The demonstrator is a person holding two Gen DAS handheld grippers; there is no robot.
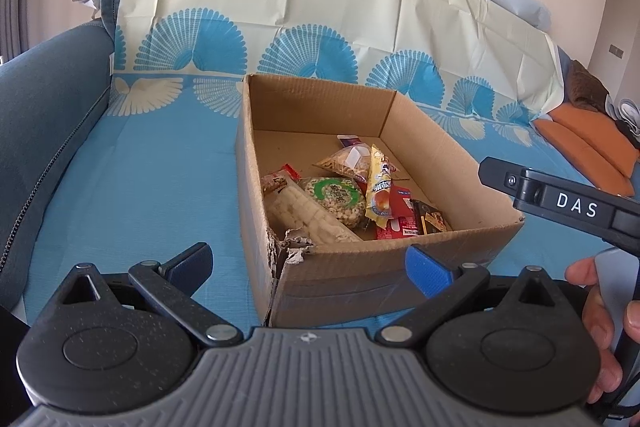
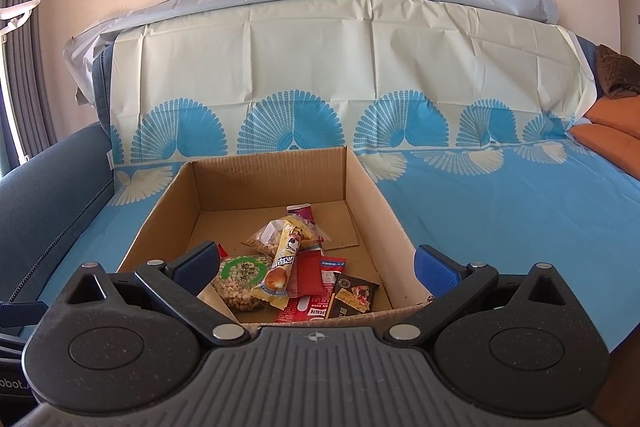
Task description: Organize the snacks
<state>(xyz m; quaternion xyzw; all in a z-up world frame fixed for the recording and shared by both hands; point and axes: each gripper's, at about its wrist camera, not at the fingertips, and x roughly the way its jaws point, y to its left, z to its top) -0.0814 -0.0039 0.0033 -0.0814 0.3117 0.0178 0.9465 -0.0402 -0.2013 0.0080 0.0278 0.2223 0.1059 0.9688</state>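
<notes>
An open cardboard box (image 1: 440, 151) (image 2: 368, 187) sits on a blue patterned sheet over a sofa. Inside lie several snack packets: a round green-labelled puffed snack (image 1: 336, 197) (image 2: 242, 279), a yellow stick packet (image 1: 380, 187) (image 2: 282, 263), a red packet (image 1: 400, 215) (image 2: 308, 277), a dark cracker packet (image 1: 430, 221) (image 2: 354, 297) and a clear bag of nuts (image 1: 346, 159) (image 2: 268, 235). My left gripper (image 1: 310, 265) is open and empty just before the box's torn near corner. My right gripper (image 2: 316, 261) is open and empty above the box's near edge.
The box's near-left corner (image 1: 288, 251) is torn. A dark blue sofa armrest (image 1: 44, 115) (image 2: 44, 195) rises at the left. Orange cushions (image 1: 588, 151) (image 2: 612, 143) lie at the right. The other gripper's body, held by a hand (image 1: 600, 311), shows at the left wrist view's right edge.
</notes>
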